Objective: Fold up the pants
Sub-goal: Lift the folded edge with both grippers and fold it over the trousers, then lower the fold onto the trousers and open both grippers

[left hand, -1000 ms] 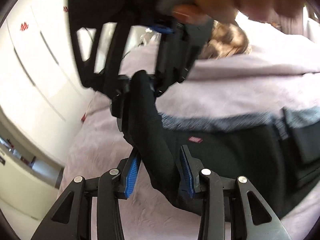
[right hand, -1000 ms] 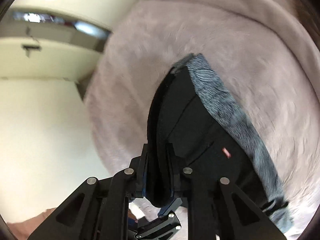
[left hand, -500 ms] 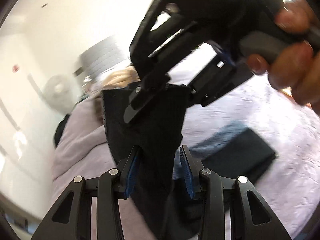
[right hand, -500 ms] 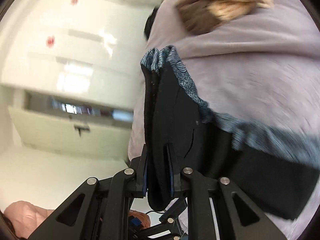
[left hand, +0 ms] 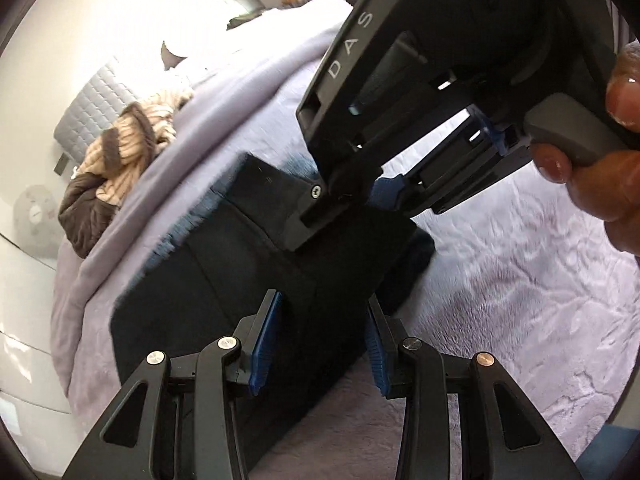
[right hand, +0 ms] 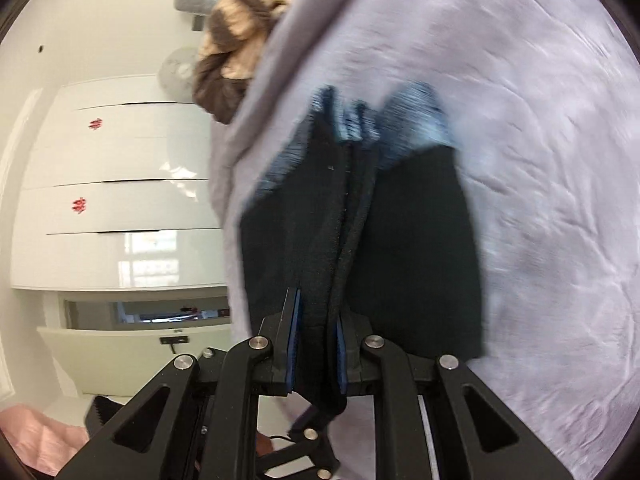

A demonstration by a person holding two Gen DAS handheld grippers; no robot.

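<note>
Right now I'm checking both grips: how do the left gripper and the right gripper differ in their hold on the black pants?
The left gripper stands wide, blue pads apart around the black pants; the right gripper is nearly closed, pinching a bunched edge. Both have pants fabric between their fingers, above the lilac blanket.

White letters "DAS" on the right claw (left hand: 352,196) housing, red cabinet (right hand: 120,184) marks seemingly unreadable

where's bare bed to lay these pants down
Free: the lilac bedspread right of the black pants, below the right gripper; also the wide stretch right of the pants in the right wrist view. Crowded: the far end by the striped sweater, and under the left gripper.
</note>
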